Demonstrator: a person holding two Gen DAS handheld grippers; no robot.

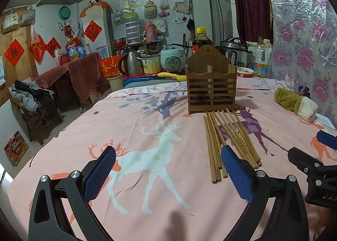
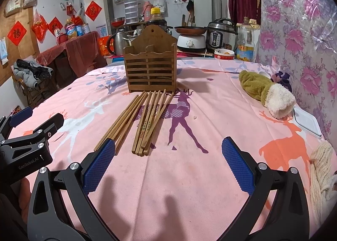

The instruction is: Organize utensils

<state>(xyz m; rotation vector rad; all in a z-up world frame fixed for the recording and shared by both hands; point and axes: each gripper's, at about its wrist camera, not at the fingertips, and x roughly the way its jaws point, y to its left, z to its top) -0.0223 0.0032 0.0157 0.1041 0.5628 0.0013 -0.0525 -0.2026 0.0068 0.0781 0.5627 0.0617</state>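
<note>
A pink cloth printed with deer covers the worktop, and on it lies a loose bundle of wooden chopsticks, their far tips just short of a slatted wooden utensil holder that stands upright behind them. The chopsticks fall into two rough groups, a darker set on the left and a paler set with printed markings on the right, fanned slightly and overlapping at the near ends. The holder has a peaked back panel and a front section split by a central divider; nothing shows above its rim. The left gripper hovers low over the white deer print, its jaws spread wide and holding nothing, with the chopsticks just beyond its right blue pad. The right gripper hangs over bare cloth to the right of the bundle, jaws likewise spread wide and empty, its left pad close to the near ends of the darker sticks. A green and cream plush item lies well off to the right, beside a white flat tray at the worktop edge.
</note>
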